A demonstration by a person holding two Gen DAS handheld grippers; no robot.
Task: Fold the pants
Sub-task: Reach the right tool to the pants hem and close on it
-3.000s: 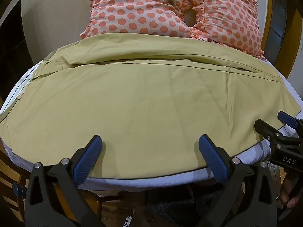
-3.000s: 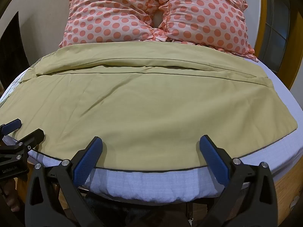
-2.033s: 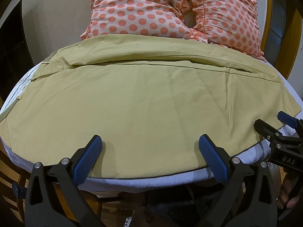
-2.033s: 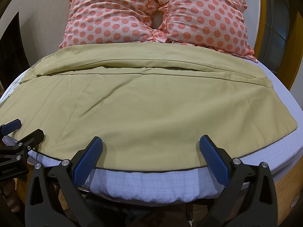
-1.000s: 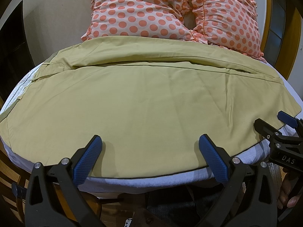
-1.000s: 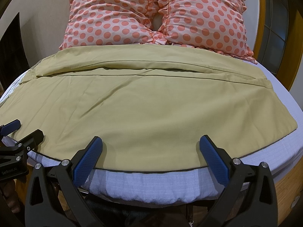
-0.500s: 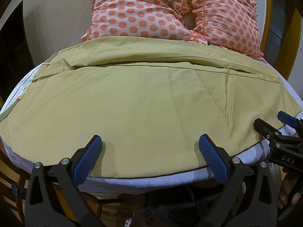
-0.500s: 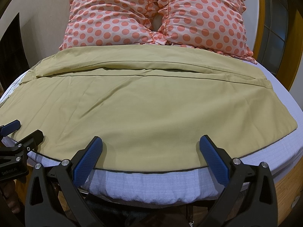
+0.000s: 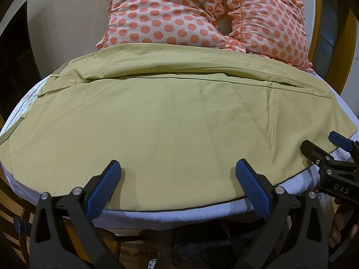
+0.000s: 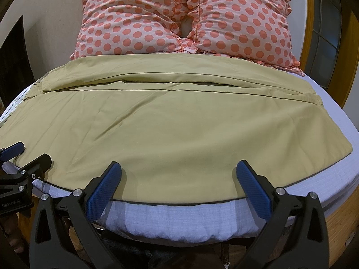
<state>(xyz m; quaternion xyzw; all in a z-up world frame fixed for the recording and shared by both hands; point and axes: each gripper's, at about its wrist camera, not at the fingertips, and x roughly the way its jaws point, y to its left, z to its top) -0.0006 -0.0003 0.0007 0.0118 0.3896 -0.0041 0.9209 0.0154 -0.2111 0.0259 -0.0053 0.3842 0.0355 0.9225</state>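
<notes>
Khaki-yellow pants [image 9: 170, 116] lie spread flat across the bed, waistband at the left, leg hems at the right, one leg lying behind the other. They also fill the right wrist view [image 10: 157, 121]. My left gripper [image 9: 177, 174] is open and empty, hovering over the pants' near edge. My right gripper [image 10: 178, 174] is open and empty over the same near edge, further right. Each gripper shows at the edge of the other's view: the right one [image 9: 323, 145] and the left one [image 10: 24, 154].
Two pink pillows with orange dots [image 10: 186, 20] lean at the head of the bed, touching the pants' far edge. The white mattress sheet [image 10: 170, 217] shows along the near edge. A wooden bed frame [image 10: 343, 210] and a wooden door frame [image 10: 309, 22] stand at the right.
Both grippers have tipped slightly downward, so the pillows sit a little lower in view. The pants have not moved and both grippers stay open.
</notes>
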